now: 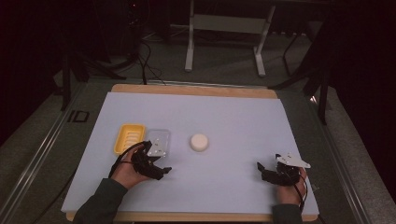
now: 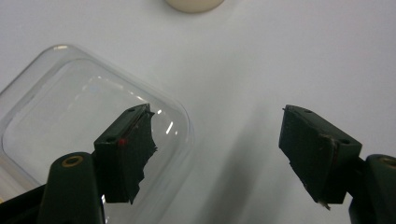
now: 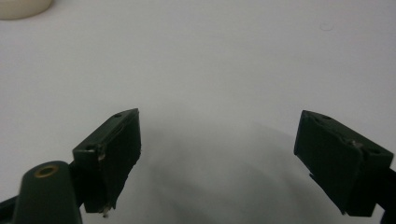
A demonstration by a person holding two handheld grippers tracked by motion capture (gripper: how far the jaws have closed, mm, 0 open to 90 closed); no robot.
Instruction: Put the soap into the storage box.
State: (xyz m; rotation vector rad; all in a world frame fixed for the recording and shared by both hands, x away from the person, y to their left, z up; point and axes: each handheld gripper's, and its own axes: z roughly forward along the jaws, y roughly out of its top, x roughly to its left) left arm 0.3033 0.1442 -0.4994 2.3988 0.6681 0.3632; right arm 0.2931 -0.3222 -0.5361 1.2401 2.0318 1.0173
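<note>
While both lie empty: clear lid [image 2: 88, 121] beside yellow tray [image 1: 129, 137], left tool [image 2: 217, 154] and right tool [image 3: 219, 158] agape.

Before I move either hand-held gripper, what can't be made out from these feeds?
- Clear lid: left gripper view cuts its left and bottom off; a jaw covers its near corner. Touching cannot be told.
- Yellow tray: high view, too small to tell if anything lies inside.
- White puck: cut by the top edge in both gripper views; too small in the high view to identify.
</note>
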